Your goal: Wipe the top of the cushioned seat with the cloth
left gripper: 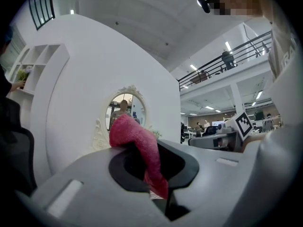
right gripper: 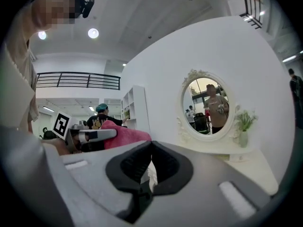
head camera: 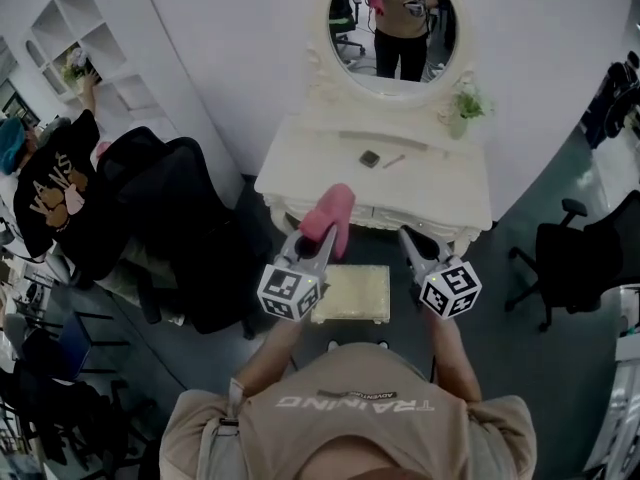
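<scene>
A pink cloth (head camera: 332, 217) stands up from my left gripper (head camera: 322, 240), whose jaws are shut on it; in the left gripper view the cloth (left gripper: 138, 149) hangs through the closed jaws. Below and between the grippers lies the cream cushioned seat (head camera: 351, 293), in front of the white vanity. My right gripper (head camera: 408, 240) is held to the right of the cloth, level with the left one, jaws shut and holding nothing (right gripper: 150, 167). Both grippers hover above the seat's far edge, apart from it.
The white dressing table (head camera: 440, 183) with an oval mirror (head camera: 393, 23) stands just beyond the seat; a small dark item (head camera: 369, 158) and a potted plant (head camera: 462, 111) sit on it. Black office chairs (head camera: 190, 233) are at left, another (head camera: 577, 258) at right. A person (head camera: 50, 183) stands by the shelves.
</scene>
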A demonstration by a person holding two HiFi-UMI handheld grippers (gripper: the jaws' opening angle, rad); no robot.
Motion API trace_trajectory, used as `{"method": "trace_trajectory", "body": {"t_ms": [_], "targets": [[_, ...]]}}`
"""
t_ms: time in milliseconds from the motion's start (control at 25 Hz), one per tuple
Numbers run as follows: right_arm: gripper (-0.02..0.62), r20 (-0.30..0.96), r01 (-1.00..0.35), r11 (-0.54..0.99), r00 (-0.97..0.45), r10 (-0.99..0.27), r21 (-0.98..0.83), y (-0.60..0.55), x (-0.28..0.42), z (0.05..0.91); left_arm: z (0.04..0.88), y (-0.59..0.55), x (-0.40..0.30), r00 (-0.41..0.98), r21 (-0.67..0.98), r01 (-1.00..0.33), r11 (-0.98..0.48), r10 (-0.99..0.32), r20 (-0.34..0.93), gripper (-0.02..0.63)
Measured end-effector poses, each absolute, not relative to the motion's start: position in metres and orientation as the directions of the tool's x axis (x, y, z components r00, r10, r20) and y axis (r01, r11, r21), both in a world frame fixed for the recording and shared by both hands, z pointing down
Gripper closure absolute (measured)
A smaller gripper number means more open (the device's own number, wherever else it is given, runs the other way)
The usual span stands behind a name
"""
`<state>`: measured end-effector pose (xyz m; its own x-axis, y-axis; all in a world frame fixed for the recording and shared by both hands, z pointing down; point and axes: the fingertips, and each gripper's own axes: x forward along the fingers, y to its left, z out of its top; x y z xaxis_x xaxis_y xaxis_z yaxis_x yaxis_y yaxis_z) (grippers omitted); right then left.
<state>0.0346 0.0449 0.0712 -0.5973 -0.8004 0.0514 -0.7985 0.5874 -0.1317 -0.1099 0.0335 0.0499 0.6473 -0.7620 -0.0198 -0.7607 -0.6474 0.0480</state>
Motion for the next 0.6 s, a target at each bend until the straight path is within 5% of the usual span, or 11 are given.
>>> {"method": "trace_trajectory", "body": {"t_ms": [600], "targets": [[0.591, 0.052, -0.801, 0.595, -0.599, -0.799, -0.07, 0.048, 0.038, 0.083, 0.069, 0.045, -0.1, 0.625, 0.044, -0.78, -0.625, -0.78, 0.01, 0.574]]}}
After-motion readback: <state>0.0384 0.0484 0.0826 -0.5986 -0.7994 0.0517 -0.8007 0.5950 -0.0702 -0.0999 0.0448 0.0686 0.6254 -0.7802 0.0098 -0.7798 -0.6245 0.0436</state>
